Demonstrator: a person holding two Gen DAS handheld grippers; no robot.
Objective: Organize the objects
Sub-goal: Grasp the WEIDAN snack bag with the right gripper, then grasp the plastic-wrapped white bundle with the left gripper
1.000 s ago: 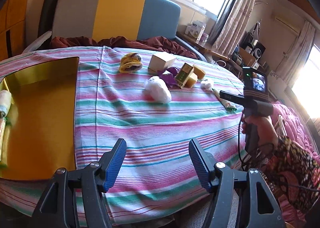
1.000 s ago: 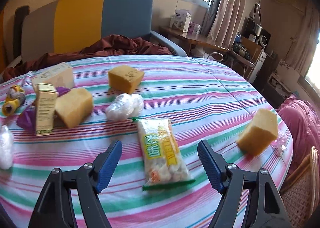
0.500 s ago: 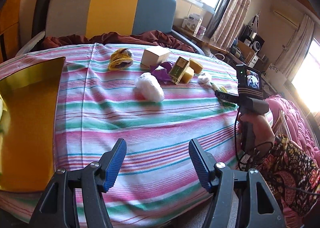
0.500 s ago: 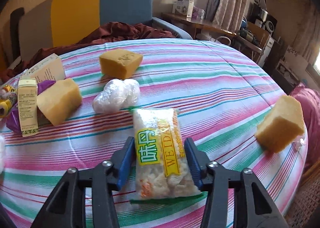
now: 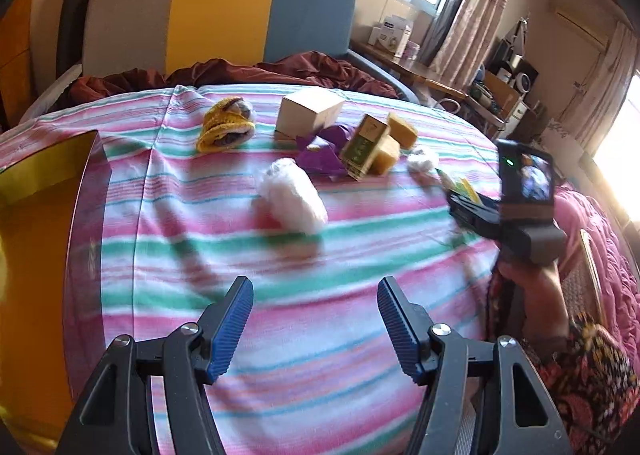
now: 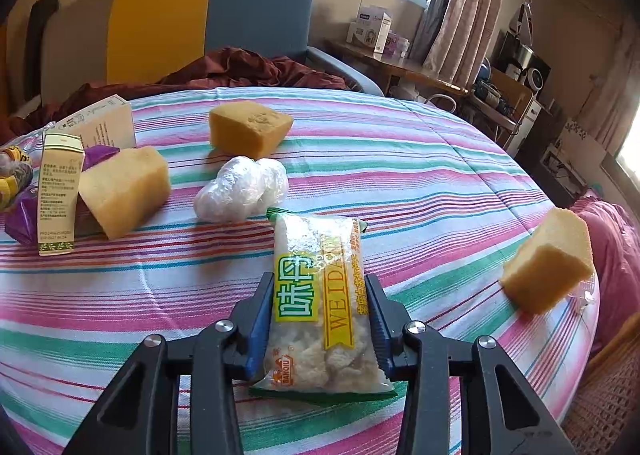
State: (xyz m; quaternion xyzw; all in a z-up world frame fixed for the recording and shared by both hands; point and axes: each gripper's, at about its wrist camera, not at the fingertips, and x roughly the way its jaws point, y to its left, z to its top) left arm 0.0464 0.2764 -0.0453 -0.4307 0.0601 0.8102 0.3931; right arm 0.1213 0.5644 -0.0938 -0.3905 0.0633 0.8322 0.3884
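Right gripper (image 6: 320, 307) apparently clamps snack packet (image 6: 318, 295)

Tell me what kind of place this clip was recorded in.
Most likely a lived-in home room, a living or dining area: a round table under a striped tablecloth, an upholstered yellow-and-blue sofa behind it, and curtained windows beside a cluttered side desk.

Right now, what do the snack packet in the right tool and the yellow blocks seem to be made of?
Snack packet: thin glossy plastic film, clear where pale pieces show through. Yellow blocks: probably foam sponge, with a matte, porous surface.
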